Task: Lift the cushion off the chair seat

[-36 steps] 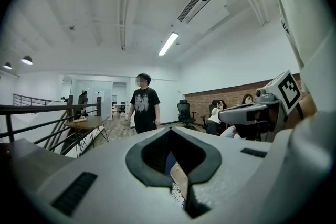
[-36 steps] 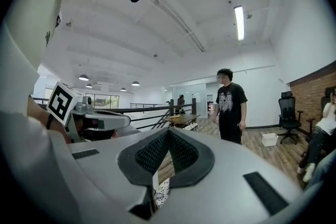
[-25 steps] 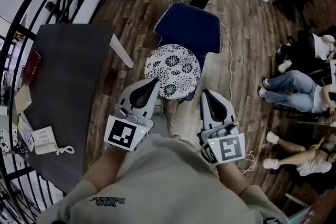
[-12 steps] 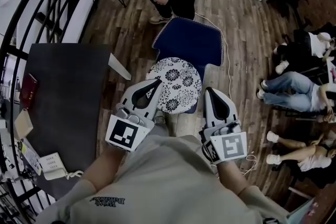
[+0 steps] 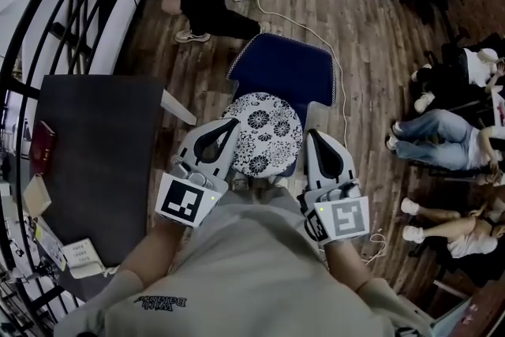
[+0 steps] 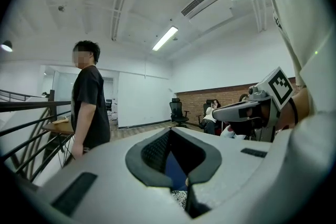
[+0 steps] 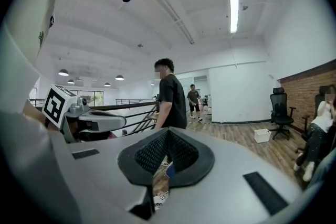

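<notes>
1. Head view: the round cushion with a black-and-white flower print (image 5: pixel 264 130) lies flat on the dark blue padded chair seat (image 5: pixel 292 63), covering its near part. Nothing of the lift is done yet.
2. As I judge it, this is only the approach. Opening the fingers, taking the cushion by its rim and raising it clear of the seat all remain.
3. The white left gripper (image 5: pixel 230 125) and the white right gripper (image 5: pixel 314 136) are held side by side in front of the person's body. They point forward and almost level, with their marker cubes nearest the person.
4. The left gripper's tip shows over the cushion's near-left edge, and the right one's tip sits just beside its near-right edge. Whether either touches the cushion cannot be told.
5. In the left gripper view the dark ribbed fingers (image 6: pixel 152 152) are pressed together on nothing. The right gripper's fingers (image 7: pixel 152 157) likewise meet, empty, with cushion print and blue seat glimpsed beyond them.
</notes>
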Motion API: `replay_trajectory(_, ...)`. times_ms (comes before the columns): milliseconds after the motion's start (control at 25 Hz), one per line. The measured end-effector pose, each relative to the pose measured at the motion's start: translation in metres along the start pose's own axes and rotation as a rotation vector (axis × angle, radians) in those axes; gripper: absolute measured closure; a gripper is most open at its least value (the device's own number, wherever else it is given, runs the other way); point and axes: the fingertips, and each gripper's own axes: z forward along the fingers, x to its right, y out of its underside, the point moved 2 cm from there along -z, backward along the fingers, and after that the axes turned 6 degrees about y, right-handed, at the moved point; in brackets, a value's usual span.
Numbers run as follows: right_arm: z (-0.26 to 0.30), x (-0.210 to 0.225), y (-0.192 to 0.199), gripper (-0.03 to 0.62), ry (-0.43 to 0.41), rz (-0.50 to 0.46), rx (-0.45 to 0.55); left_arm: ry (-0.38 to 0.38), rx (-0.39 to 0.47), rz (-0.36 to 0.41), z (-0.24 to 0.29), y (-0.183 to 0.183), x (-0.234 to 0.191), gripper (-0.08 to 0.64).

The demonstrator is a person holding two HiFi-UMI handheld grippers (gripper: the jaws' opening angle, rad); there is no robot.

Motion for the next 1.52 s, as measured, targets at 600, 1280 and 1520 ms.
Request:
replay_trajectory(600, 0.019, 0.037, 0.029, 0.589, -0.063, 0.050, -0.082, -0.043, -0.139, -0.047, 0.028, 0.031, 0.006, 0.552)
replay_trajectory(1280, 0.103, 0.066, 0.208, 0.589, -0.083, 0.040, -0.347, 0.011, -0.518, -0.006, 0.100, 0.204, -0.033, 0.434)
replay_trajectory(1520, 0.141, 0.065, 0.296, 0.589, -0.073, 0.004, -0.400, 0.120, -0.643, 0.021, 0.125, 0.334, -0.033, 0.427)
